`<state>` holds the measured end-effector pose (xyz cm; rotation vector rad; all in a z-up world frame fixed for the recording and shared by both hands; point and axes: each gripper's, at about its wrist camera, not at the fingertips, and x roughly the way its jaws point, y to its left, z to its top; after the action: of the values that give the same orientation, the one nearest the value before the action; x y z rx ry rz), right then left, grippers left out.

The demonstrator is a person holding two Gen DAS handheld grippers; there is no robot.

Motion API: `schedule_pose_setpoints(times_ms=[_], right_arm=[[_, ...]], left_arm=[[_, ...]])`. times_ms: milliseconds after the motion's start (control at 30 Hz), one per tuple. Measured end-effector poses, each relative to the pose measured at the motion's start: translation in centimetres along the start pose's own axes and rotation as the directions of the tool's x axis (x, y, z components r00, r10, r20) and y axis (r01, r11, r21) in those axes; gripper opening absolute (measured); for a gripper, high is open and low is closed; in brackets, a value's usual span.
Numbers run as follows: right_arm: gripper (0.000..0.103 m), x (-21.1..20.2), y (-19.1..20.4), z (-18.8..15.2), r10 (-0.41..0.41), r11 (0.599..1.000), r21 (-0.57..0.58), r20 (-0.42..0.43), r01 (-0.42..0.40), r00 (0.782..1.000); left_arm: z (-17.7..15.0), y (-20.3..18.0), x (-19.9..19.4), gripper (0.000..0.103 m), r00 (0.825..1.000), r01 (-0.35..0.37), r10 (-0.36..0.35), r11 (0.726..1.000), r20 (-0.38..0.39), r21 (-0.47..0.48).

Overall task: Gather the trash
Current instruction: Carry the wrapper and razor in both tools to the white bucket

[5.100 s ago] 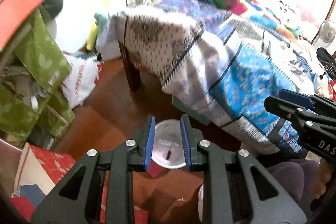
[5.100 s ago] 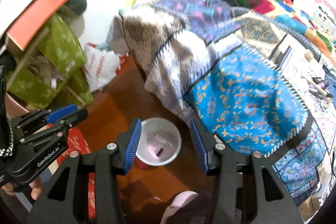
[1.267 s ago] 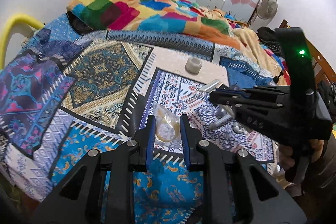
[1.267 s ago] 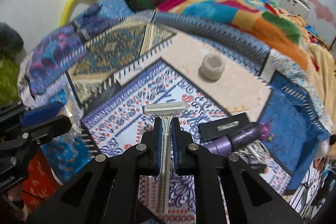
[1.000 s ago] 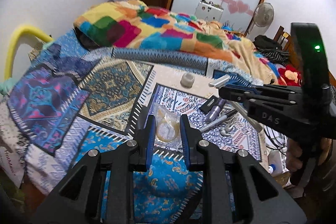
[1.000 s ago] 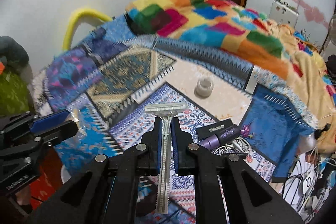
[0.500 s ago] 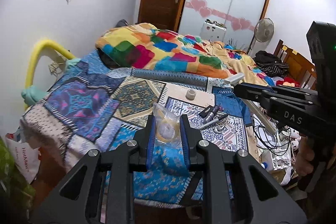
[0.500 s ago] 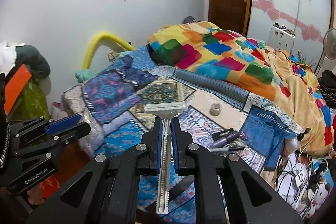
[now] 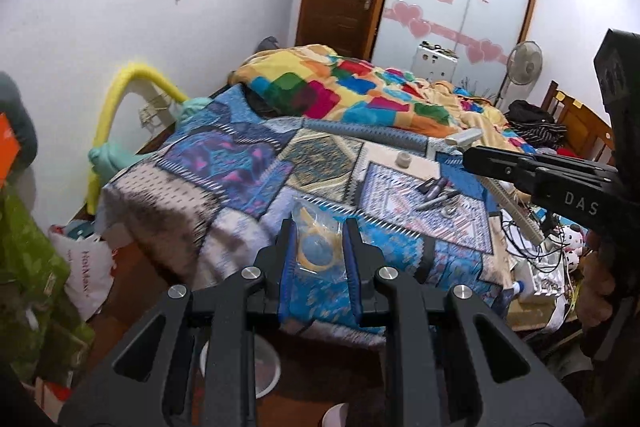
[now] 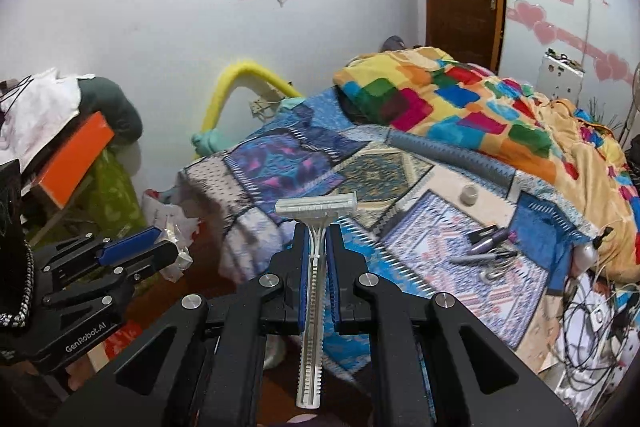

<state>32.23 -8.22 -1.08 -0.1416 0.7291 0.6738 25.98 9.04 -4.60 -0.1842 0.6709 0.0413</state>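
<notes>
Gripping a clear plastic wrapper (image 9: 318, 247) between their blue pads, the left tongs (image 9: 319, 259) hang above the floor beside the bed (image 9: 240, 163), over a white bin (image 9: 264, 367). The right tongs (image 10: 319, 263) are clamped on a disposable razor (image 10: 314, 255), head up.

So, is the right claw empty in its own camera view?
No, the right claw is shut on a disposable razor, its handle clamped between the blue pads and its head pointing forward.
</notes>
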Motion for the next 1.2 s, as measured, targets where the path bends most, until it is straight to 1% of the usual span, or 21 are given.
schedule_pose_setpoints(times_ms=[233,367,533,700,767,833,900,933,1000,1033,1133,1200], right_arm=[[0.008,0.8,4.1,-1.7,0.043,0.999,-0.007,-0.016,-0.043,0.999],[0.008,2.4,6.3,-2.7,0.070,0.997,-0.012,-0.049,-0.071,0.996],[0.008,4.9,8.7,-4.0,0.089,0.995,-0.028,-0.109,-0.093,0.990],[0.008,8.4,11.0,-5.8,0.099,0.993,-0.046,-0.202,-0.111,0.974],[0.008,10.2,11.9,-6.7,0.100,0.991,-0.059,-0.248,-0.118,0.964],[0.008,11.7,12.7,-7.4,0.096,0.990,-0.069,-0.288,-0.121,0.953],[0.008,13.4,13.3,-8.3,0.101,0.988,-0.077,-0.337,-0.134,0.936],[0.008,14.0,13.6,-8.7,0.103,0.987,-0.077,-0.353,-0.138,0.930],[0.008,16.0,14.1,-9.8,0.106,0.985,-0.081,-0.406,-0.151,0.908],[0.008,16.5,14.3,-10.1,0.103,0.985,-0.084,-0.419,-0.152,0.902],[0.008,18.7,15.1,-11.4,0.092,0.982,-0.102,-0.475,-0.158,0.875],[0.008,20.1,15.3,-12.1,0.101,0.981,-0.091,-0.512,-0.170,0.853]], left_arm=[[-2.7,4.8,-2.4,0.022,0.998,-0.063,0.062,0.997,-0.028,-0.034],[-4.4,7.3,-2.8,0.022,0.995,-0.089,0.086,0.995,-0.054,-0.054],[-7.0,10.4,-1.9,0.022,0.987,-0.123,0.111,0.987,-0.116,-0.102],[-10.1,13.4,0.3,0.022,0.973,-0.151,0.115,0.974,-0.201,-0.169],[-11.2,14.4,1.3,0.022,0.966,-0.162,0.116,0.969,-0.231,-0.189],[-12.6,15.4,2.6,0.022,0.955,-0.174,0.113,0.962,-0.273,-0.211],[-13.6,16.0,3.6,0.022,0.946,-0.183,0.111,0.958,-0.304,-0.220],[-14.3,16.3,4.4,0.022,0.939,-0.191,0.111,0.956,-0.326,-0.225],[-15.1,16.7,5.2,0.022,0.930,-0.198,0.107,0.952,-0.351,-0.234],[-15.7,17.0,5.9,0.022,0.924,-0.199,0.099,0.949,-0.369,-0.246],[-16.9,17.3,7.0,0.022,0.911,-0.207,0.088,0.942,-0.403,-0.263],[-17.6,17.6,7.7,0.022,0.903,-0.212,0.081,0.938,-0.422,-0.275]])
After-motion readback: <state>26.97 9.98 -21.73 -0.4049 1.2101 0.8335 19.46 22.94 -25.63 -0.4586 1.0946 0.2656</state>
